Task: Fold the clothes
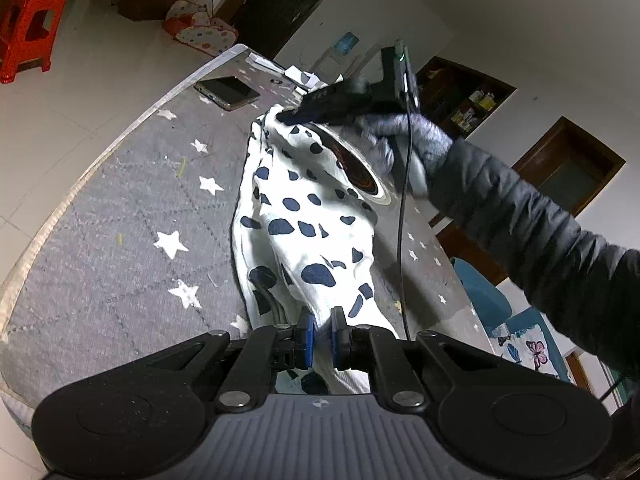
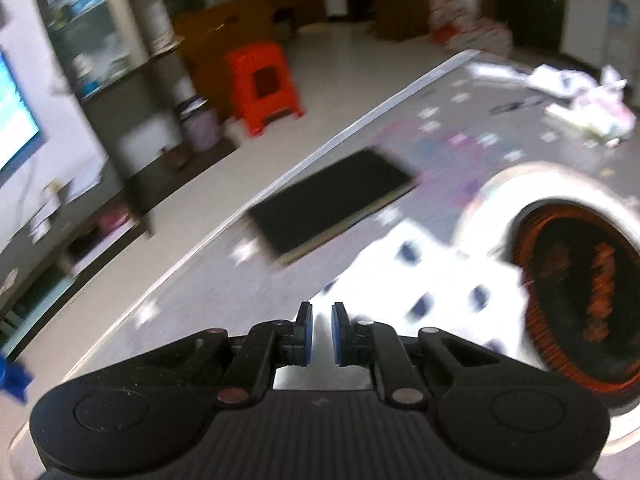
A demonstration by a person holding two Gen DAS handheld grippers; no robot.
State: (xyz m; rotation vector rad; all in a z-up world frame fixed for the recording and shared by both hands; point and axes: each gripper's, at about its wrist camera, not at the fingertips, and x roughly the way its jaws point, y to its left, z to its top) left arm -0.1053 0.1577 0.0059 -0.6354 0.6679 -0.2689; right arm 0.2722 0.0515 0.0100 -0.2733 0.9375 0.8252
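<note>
Left wrist view: the left hand-held gripper pinches the near end of a white garment with dark blue spots, which stretches away over the grey star-patterned counter. At its far end the right hand-held gripper, held by a gloved hand, grips the cloth beside a round burner. A phone lies farther off.

Right wrist view (blurred): the right hand-held gripper has its blue pads nearly together over the white garment; whether cloth lies between them cannot be told.
</note>
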